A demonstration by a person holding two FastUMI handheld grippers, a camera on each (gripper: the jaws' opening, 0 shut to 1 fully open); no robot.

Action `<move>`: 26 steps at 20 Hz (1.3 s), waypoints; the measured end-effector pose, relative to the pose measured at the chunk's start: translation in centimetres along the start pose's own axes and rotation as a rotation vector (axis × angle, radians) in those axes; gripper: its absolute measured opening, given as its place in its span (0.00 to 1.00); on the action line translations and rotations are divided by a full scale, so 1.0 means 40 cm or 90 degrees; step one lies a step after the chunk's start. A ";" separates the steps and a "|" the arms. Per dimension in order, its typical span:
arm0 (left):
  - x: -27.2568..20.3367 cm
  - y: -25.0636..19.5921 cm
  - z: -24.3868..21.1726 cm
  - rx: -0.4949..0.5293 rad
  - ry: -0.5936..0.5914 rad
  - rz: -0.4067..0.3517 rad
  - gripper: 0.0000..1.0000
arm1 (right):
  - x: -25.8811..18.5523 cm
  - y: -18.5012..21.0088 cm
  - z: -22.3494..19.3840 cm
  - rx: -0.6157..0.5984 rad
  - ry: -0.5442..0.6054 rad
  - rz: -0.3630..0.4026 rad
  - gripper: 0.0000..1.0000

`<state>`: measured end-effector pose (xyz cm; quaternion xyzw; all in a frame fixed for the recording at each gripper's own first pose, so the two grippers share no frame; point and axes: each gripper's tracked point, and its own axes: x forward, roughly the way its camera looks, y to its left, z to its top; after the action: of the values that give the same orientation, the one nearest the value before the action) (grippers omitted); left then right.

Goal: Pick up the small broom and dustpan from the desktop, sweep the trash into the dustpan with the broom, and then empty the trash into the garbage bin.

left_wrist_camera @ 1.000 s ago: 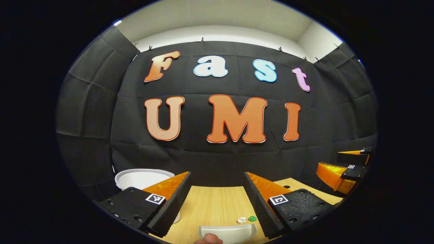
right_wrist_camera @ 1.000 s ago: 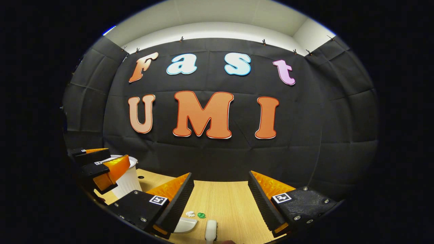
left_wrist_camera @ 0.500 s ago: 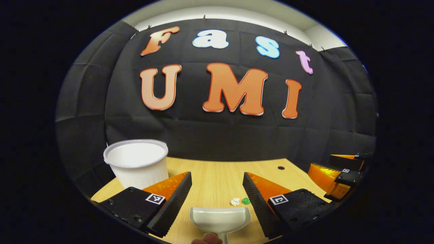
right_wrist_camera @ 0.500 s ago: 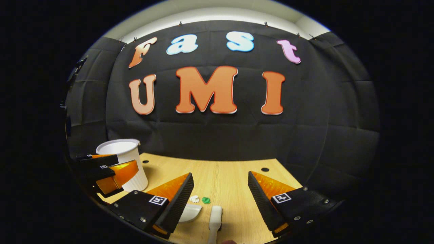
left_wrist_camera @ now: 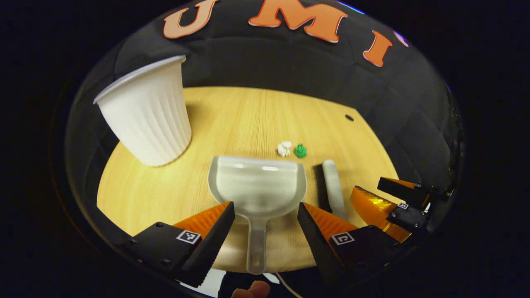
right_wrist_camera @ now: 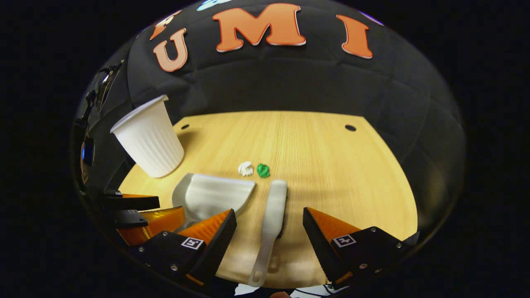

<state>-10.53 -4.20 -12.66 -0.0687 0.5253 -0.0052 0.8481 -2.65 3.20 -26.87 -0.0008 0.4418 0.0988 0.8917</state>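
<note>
- Presently, the bench is carrying every item of the task; both claws are hanging above its near edge, and neither is touching anything.
- Garbage bin: this white ribbed cup is standing upright at the far left of the bench, well apart from both claws, and nearer the left one.
- Dustpan: it is lying flat with its open mouth facing away and its handle running straight back toward the near edge. In the left gripper view that handle is sitting between the two fingers of the left claw, so the long axis is lining up with the claw's own forward line.
- Left claw: its jaws are standing spread and released, with the handle below and between them.
- Broom: it is lying just right of the dustpan, roughly parallel, head away and handle pointing back. In the right gripper view the handle is falling between the fingers of the right claw, slightly left of centre.
- Right claw: likewise spread and holding nothing.
- Trash: a white scrap and a green scrap are sitting side by side just beyond the dustpan's mouth.
- Judgement: each claw is needing a straight descent onto its own handle, left for dustpan and right for broom.
</note>
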 end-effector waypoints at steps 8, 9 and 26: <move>-0.020 0.075 0.071 0.001 0.191 0.013 0.98 | 0.095 -0.012 -0.128 -0.019 0.167 -0.007 0.97; -0.015 0.082 0.073 0.002 0.210 0.005 0.97 | 0.109 -0.008 -0.142 -0.008 0.188 -0.018 0.98; 0.061 0.120 0.060 0.072 0.372 -0.063 0.30 | 0.208 -0.037 -0.118 0.059 0.306 -0.027 0.30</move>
<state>-7.58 0.62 -14.36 -0.0422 0.7421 -0.0950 0.6622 -1.21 2.80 -36.41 0.0073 0.6452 0.0564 0.7619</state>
